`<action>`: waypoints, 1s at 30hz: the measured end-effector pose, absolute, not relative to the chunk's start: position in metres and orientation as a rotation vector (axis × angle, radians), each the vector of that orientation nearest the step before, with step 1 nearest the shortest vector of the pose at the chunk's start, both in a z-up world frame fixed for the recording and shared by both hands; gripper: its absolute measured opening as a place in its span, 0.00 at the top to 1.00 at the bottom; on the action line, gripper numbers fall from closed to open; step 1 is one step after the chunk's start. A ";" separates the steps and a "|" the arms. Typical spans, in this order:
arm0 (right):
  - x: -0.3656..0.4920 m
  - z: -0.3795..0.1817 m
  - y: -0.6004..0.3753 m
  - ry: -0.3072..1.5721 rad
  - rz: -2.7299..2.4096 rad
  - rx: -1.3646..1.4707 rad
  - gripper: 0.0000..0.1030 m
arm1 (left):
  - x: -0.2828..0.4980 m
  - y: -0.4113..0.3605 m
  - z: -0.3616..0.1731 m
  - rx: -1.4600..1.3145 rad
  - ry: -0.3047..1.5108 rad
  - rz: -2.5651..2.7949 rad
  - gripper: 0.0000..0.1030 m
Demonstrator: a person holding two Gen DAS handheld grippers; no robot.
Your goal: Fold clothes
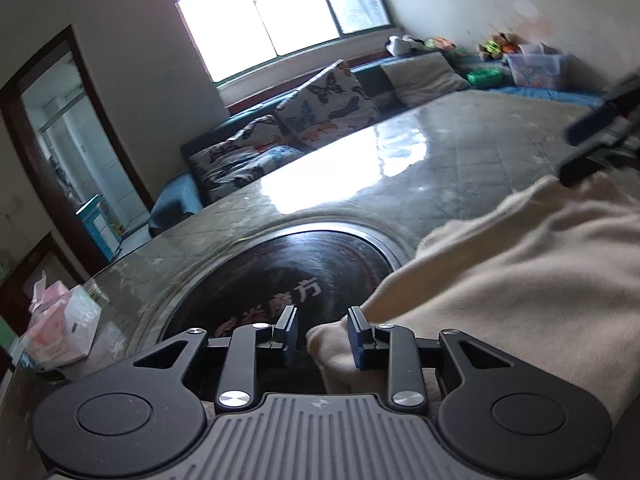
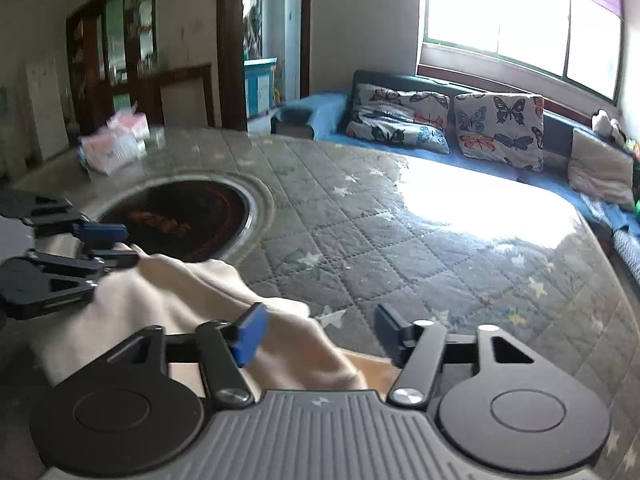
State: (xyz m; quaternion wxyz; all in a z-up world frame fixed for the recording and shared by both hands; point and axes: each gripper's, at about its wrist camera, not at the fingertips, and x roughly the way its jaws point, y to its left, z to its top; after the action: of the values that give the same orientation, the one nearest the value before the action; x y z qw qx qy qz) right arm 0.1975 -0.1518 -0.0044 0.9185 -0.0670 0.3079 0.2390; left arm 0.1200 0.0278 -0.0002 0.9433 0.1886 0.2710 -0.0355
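A cream garment [image 1: 520, 264] lies bunched on the quilted table [image 1: 440, 168], and one rounded edge of it reaches in between the fingers of my left gripper [image 1: 323, 334]. That gripper is open, its pads apart on either side of the cloth edge. In the right wrist view the cream garment [image 2: 192, 292] spreads under and between the fingers of my right gripper [image 2: 322, 330], which is wide open above the cloth's near edge. The left gripper [image 2: 110, 245] shows there at the far left, by the garment's far corner. The right gripper [image 1: 592, 144] appears blurred at the upper right of the left wrist view.
A round dark plate [image 1: 288, 276] with a metal rim is set in the table's middle, just beyond the garment. A pink tissue pack [image 1: 60, 328] sits at the table's left edge. A sofa with butterfly cushions [image 2: 496, 128] runs behind the table under a bright window.
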 end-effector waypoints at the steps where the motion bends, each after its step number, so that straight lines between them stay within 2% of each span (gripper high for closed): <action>1: 0.193 -0.003 -0.154 0.624 0.501 -0.115 0.15 | 0.118 0.028 0.004 0.371 0.547 -0.073 0.70; 9: 0.186 -0.009 -0.148 0.659 0.631 -0.043 0.13 | 0.103 0.018 0.026 0.291 0.520 -0.152 0.72; 12: 0.198 -0.020 -0.151 0.709 0.651 -0.009 0.07 | 0.107 0.020 0.025 0.261 0.540 -0.173 0.72; 16: 0.213 -0.032 -0.163 0.754 0.626 0.059 0.05 | 0.112 0.018 0.021 0.250 0.559 -0.189 0.74; 17: 0.214 -0.034 -0.164 0.757 0.637 0.079 0.00 | 0.114 0.018 0.020 0.246 0.563 -0.195 0.75; 30: 0.215 -0.025 -0.156 0.758 0.688 0.073 0.00 | 0.151 0.003 0.007 0.214 0.643 -0.265 0.75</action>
State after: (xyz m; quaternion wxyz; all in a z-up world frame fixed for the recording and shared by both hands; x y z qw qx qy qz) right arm 0.2148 -0.1559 -0.0251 0.8713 0.0349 0.3624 0.3290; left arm 0.1509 0.0031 0.0070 0.9345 0.1048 0.3144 -0.1296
